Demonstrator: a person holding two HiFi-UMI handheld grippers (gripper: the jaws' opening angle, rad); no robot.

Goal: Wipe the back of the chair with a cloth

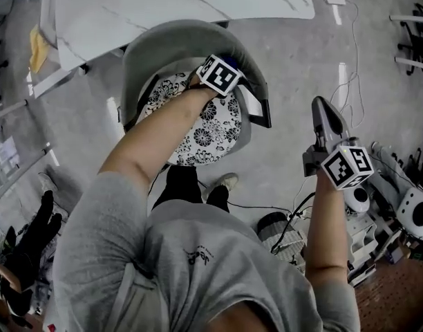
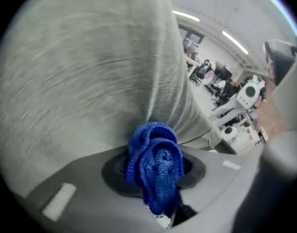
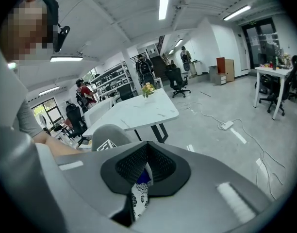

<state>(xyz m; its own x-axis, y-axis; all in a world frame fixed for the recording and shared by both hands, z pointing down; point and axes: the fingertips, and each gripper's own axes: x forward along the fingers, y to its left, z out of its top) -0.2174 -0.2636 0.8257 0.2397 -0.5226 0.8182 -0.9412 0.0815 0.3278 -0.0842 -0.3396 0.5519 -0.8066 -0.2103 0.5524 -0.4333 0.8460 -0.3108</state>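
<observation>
Against the chair's (image 1: 170,37) curved back, a blue cloth (image 2: 156,166) sits clamped in the left gripper (image 1: 229,66).
The left arm reaches down and forward, jaws tight on the bunched, knitted cloth, which presses the grey woven upholstery above a floral seat cushion (image 1: 215,126). The right gripper (image 1: 323,113) hangs well apart, jaws closed together, holding nothing.

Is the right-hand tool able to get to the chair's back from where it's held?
Probably yes: nothing stands between the right tool and the chair, though the left tool presses the cloth there.
</observation>
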